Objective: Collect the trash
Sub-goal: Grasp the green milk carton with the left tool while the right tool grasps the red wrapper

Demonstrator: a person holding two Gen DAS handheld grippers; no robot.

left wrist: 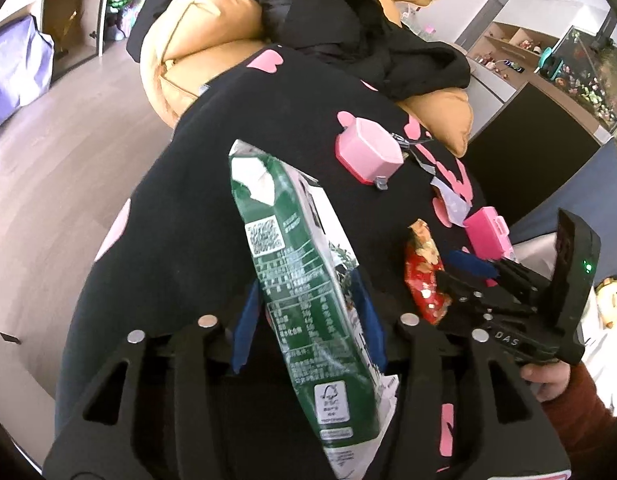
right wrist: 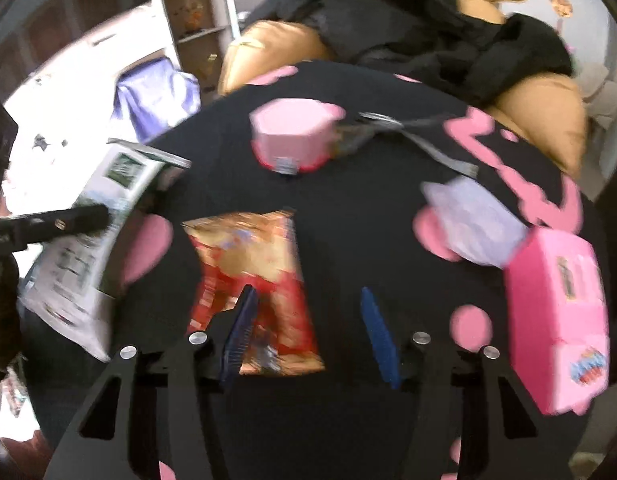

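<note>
The left gripper [left wrist: 308,320] is closed on a green-and-white carton [left wrist: 304,280], which stands up between its blue fingers [left wrist: 244,320] above the black blanket [left wrist: 180,220]. The right gripper [right wrist: 312,332] is spread wide and grips nothing; a red-and-gold snack wrapper [right wrist: 256,276] lies flat on the blanket between its fingers, nearer the left one. Ahead of it sits a pale pink box [right wrist: 294,132], and a bright pink box [right wrist: 556,320] lies to its right.

Both wrist views: close above black pink-spotted blanket [left wrist: 212,184], facing tan sofa [right wrist: 548,120]; blanket shared.
</note>
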